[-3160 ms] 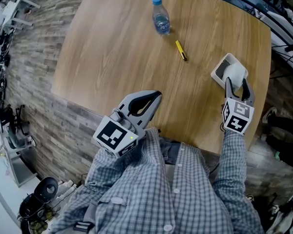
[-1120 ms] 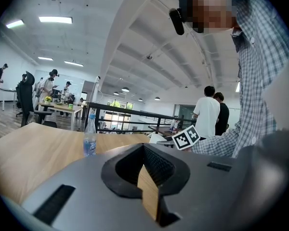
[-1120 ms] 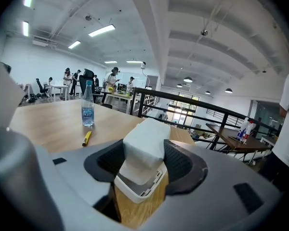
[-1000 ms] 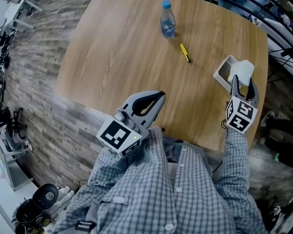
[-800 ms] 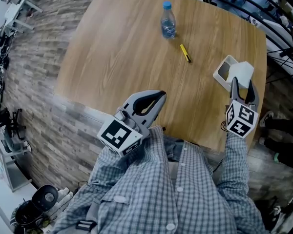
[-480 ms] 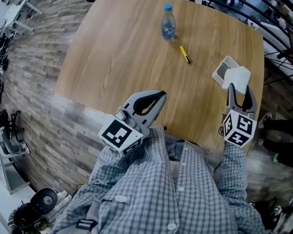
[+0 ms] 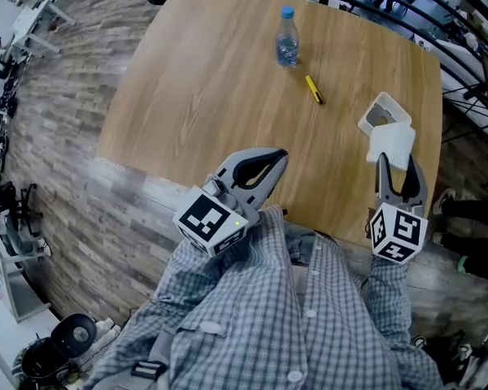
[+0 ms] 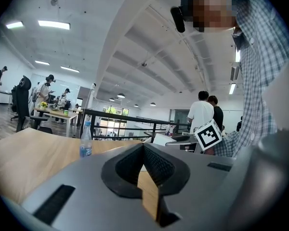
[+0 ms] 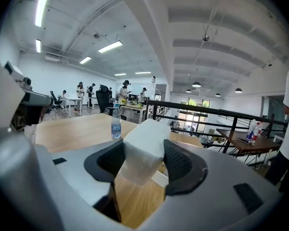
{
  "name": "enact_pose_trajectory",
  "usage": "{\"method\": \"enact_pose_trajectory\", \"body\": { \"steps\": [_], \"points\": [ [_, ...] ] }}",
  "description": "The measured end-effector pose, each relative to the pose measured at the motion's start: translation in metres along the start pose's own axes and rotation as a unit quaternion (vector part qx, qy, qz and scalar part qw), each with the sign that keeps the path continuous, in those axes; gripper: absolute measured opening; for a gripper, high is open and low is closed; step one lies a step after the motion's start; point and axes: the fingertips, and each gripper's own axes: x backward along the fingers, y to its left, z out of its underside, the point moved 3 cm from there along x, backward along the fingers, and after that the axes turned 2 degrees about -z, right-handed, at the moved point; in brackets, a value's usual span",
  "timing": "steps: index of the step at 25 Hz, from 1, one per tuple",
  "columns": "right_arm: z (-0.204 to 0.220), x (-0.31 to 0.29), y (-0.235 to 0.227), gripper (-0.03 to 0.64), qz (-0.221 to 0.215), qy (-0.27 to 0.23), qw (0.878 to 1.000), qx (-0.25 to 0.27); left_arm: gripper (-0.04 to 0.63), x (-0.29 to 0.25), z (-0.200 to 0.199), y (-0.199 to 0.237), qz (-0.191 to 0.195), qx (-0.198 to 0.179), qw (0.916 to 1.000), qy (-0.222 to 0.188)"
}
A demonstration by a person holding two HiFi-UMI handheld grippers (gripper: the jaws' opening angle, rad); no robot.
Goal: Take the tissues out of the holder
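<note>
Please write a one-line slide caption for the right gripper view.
The right gripper clamps a stack of white tissues over the wooden table, a water bottle standing beyond.

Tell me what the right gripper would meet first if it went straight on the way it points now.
Most likely the holder: the right gripper, shut on the tissues, points straight at it across the table, with nothing between. Height is unclear, so it might pass above it.

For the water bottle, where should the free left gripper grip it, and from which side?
Grip the water bottle round its mid body, below the cap, coming in level from the person's side: it stands upright, so its round body faces that way.
</note>
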Motion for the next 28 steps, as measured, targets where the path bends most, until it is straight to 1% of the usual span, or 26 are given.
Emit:
{"method": "enact_pose_trajectory", "body": {
  "steps": [3,13,20,28],
  "points": [
    [0.003,0.007,0.004,0.258,-0.007,0.002,1.0,0.004,0.006,0.0,0.003,-0.002,0.007,-0.005,0.9999,0.006],
    [0.01,0.029,0.017,0.258,-0.021,0.009,1.0,0.008,0.006,-0.002,0.006,-0.006,0.018,-0.003,0.9998,0.008],
    [0.015,0.033,0.02,0.258,-0.019,0.009,1.0,-0.005,0.006,-0.007,0.011,-0.014,0.031,-0.001,0.9995,0.009],
    [0.017,0.034,0.024,0.258,-0.022,0.01,1.0,0.007,0.006,-0.009,0.012,-0.015,0.03,0.0,0.9995,0.007]
  ]
}}
